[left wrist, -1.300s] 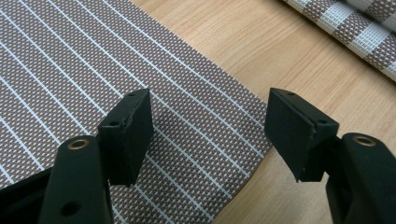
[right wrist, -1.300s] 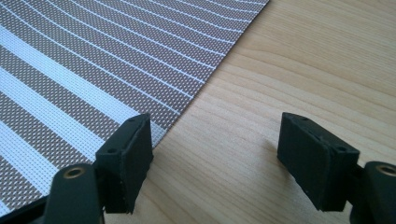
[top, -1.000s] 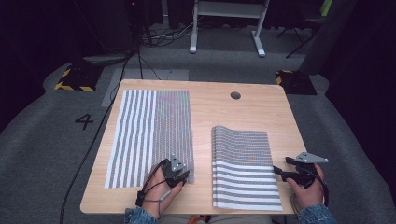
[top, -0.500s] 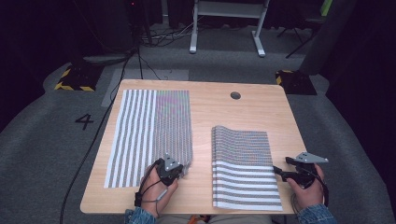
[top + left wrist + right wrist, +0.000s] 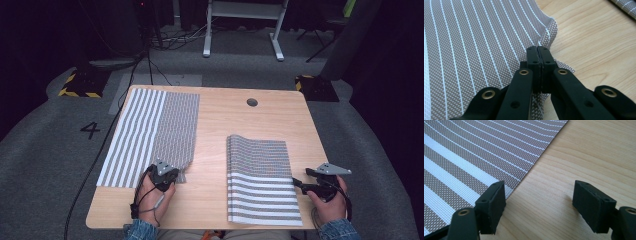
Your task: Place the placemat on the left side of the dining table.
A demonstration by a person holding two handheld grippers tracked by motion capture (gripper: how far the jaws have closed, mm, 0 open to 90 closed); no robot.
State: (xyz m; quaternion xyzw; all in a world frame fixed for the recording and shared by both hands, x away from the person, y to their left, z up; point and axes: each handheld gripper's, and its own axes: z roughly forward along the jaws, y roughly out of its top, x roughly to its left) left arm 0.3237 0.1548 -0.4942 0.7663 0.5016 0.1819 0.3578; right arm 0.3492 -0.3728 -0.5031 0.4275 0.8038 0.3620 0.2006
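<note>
Left gripper (image 5: 538, 53), held in the person's left hand (image 5: 152, 192) near the front edge of the table (image 5: 220, 125): jaws pressed together on the near right corner of the left mat (image 5: 474, 50), a brown woven sheet with thin white lines; in the left gripper view the pinched corner is lifted into a small buckle while the rest of the sheet lies on the wood. In the high view the left gripper (image 5: 165, 176) sits at that same corner, a grey three-cornered plate on its top and a cable trailing back past the wrist. The left mat (image 5: 150, 135) spreads over the left half of the table, its left part broadly striped in white and grey, its right part finer and darker. Right gripper (image 5: 539, 205), held in the right hand (image 5: 327, 202) by the front right edge: jaws spread wide with nothing between them; the left jaw stands just over the edge of the right mat (image 5: 474, 152), the right jaw above bare wood. In the high view the right gripper (image 5: 300, 184) points toward the right edge of the right mat (image 5: 260, 180), which lies folded with horizontal stripes, its far end bulging slightly. A round hole (image 5: 252, 102) sits near the far edge of the table. Grey carpet (image 5: 50, 165) bearing the numeral 4 (image 5: 90, 130) surrounds the table.
</note>
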